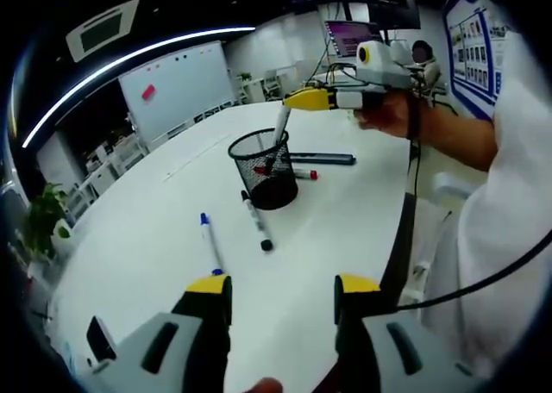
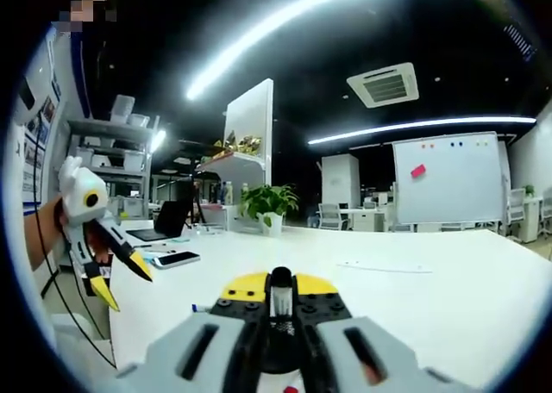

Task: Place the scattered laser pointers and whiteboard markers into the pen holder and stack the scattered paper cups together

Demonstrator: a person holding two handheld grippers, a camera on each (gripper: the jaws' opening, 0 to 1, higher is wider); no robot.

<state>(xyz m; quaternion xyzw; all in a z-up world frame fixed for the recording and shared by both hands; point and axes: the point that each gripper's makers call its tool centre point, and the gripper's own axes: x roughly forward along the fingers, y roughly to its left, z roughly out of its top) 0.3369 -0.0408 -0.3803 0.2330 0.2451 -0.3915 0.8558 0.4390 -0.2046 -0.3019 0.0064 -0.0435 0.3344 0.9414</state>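
A black mesh pen holder point(image 1: 263, 171) stands on the white table point(image 1: 147, 238). Above it my right gripper point(image 1: 300, 100) comes in from the right, shut on a white marker point(image 1: 281, 127) whose lower end dips into the holder. That marker point(image 2: 280, 303) appears end-on between my right gripper's point(image 2: 280, 288) closed yellow jaws. On the table lie a blue-capped marker point(image 1: 210, 243), a black-capped marker point(image 1: 258, 225), a red-capped marker point(image 1: 304, 175) and a dark laser pointer point(image 1: 323, 159). My left gripper point(image 1: 283, 288) hangs open and holds nothing above the near table; my left gripper point(image 2: 108, 268) is also at the left.
A person's hand and white sleeve point(image 1: 496, 195) fill the right side. A phone point(image 2: 177, 258) and a laptop point(image 2: 164, 225) lie on the table's far part, with a potted plant point(image 2: 267, 203) behind. A whiteboard point(image 1: 177, 87) stands past the table.
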